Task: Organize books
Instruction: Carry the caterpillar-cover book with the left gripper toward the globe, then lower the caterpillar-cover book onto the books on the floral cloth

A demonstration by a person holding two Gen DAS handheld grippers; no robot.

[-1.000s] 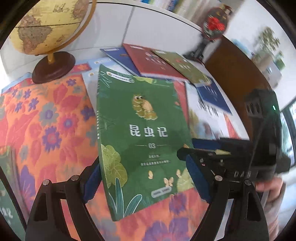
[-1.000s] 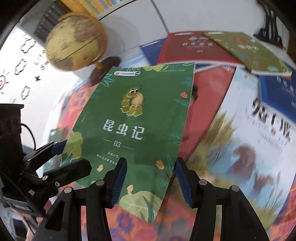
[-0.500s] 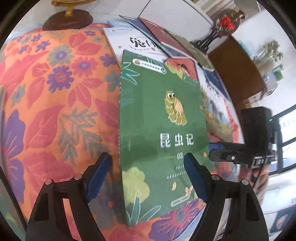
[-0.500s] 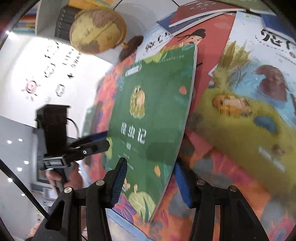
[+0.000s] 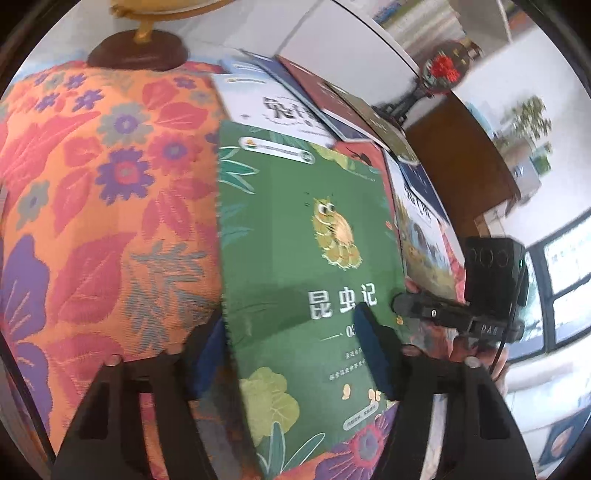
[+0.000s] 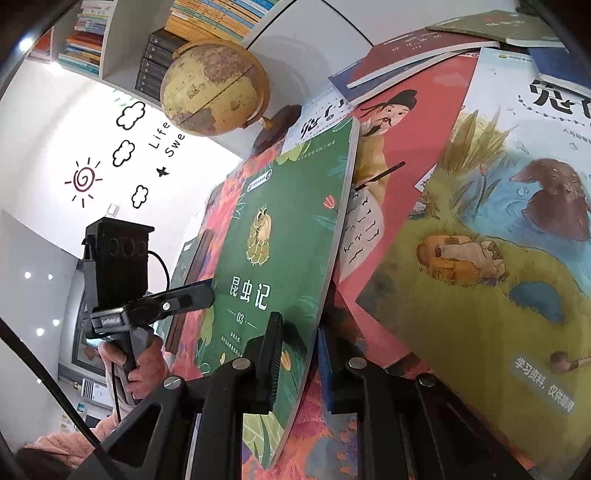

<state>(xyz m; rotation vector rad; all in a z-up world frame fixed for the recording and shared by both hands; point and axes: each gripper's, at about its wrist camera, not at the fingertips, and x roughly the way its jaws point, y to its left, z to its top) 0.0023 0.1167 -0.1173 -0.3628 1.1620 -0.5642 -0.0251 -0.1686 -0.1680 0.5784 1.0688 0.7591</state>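
A green book (image 5: pixel 295 229) with a caterpillar on its cover lies on the floral cloth (image 5: pixel 92 184). In the right wrist view the green book (image 6: pixel 280 229) stands tipped, its right edge lifted. My right gripper (image 6: pixel 299 347) is shut on its near bottom edge, one finger on the cover and one behind. My left gripper (image 5: pixel 290 354) is closing around the spine side. Its right pad (image 5: pixel 373 354) rests on the cover and its left pad sits half hidden under the spine, with a wide gap between them. Each gripper shows in the other view: right gripper (image 5: pixel 399 301), left gripper (image 6: pixel 207 291).
Several other books lie overlapped to the right and behind: a red one with a painted man (image 6: pixel 406 140), a large illustrated one (image 6: pixel 480 258) and a white one (image 5: pixel 280 107). A globe (image 6: pixel 214 88) stands at the back left, and a bookshelf (image 6: pixel 88 33) hangs on the wall.
Both grippers came down onto the green book's near end. The right one closed on its bottom edge and the left jaws narrowed around the spine side. The book's right edge tipped up.
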